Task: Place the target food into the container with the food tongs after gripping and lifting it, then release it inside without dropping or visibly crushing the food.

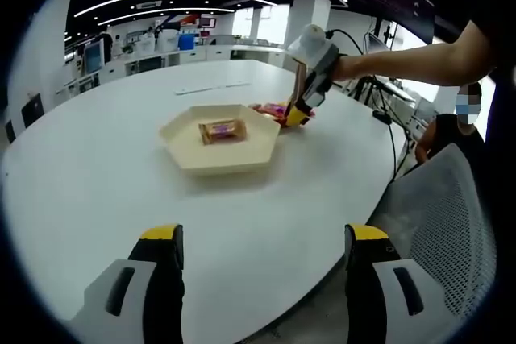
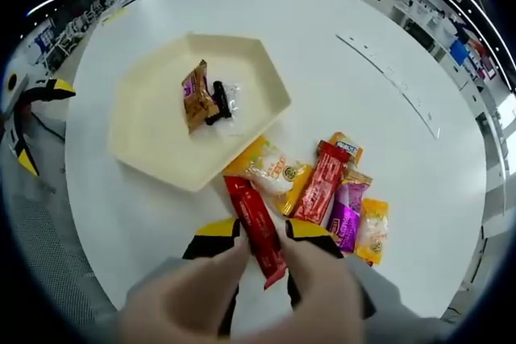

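The right gripper (image 2: 262, 235) pinched a red packet (image 2: 256, 227) over the white table (image 2: 339, 6); the left gripper (image 1: 262, 239) stood spread near its edge

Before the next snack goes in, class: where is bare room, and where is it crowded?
Bare: the tray floor around its two wrapped snacks, and the table beyond it. Crowded: the snack pile at the tray's corner, where the right gripper grips a red bar.
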The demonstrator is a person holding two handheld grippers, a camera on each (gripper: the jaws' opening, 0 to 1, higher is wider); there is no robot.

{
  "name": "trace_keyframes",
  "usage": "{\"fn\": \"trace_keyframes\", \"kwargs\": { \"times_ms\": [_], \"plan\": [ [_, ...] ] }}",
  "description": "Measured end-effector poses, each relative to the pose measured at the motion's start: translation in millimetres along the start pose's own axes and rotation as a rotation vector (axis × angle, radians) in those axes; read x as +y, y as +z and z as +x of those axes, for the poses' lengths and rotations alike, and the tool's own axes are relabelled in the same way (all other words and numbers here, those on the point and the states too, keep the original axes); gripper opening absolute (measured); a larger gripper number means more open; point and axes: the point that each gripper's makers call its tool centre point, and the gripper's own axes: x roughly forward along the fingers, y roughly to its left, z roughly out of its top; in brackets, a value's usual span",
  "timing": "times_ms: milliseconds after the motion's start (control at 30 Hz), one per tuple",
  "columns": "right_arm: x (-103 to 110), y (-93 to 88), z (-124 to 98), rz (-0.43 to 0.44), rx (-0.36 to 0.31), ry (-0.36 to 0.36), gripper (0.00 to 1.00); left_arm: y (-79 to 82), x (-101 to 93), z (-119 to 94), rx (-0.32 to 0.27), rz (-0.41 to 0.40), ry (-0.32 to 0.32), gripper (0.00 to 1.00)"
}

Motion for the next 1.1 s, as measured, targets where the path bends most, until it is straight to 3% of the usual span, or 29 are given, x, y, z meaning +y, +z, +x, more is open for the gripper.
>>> {"fn": "trace_keyframes", "kwargs": {
  "times_ms": [1100],
  "plan": [
    [-2, 22.6, -39, -0.004, -0.056, -0.031, 0.18, 2.3, -1.7, -1, -0.013, 0.01, -0.006, 0.78]
  ]
}}
